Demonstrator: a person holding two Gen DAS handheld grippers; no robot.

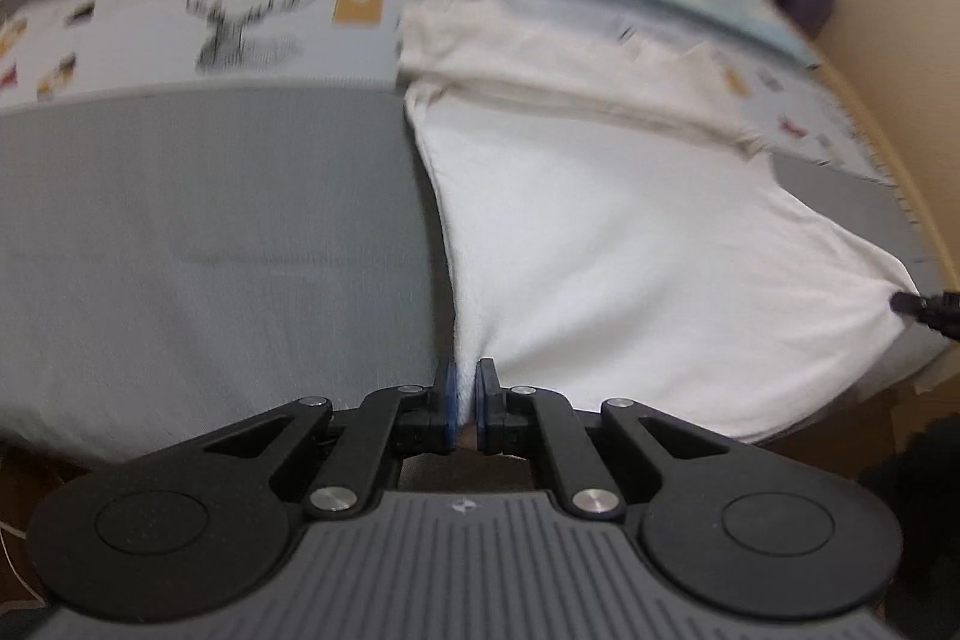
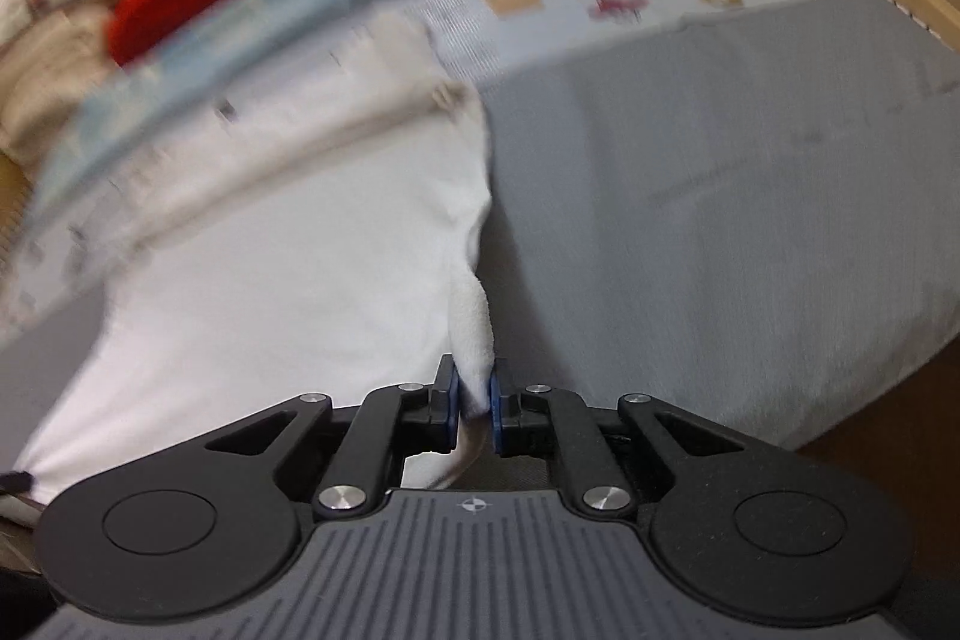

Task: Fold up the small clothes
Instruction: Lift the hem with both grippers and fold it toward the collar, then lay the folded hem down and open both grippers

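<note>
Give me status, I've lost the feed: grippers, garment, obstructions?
Left gripper and right gripper both shut on white garment corners. Garment stretched over grey bedcover. Nothing in the way.

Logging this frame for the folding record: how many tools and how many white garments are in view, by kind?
Tools: 2, left tool and right tool
White garments: 1, shirt, pinched by both
Total: 3
</note>
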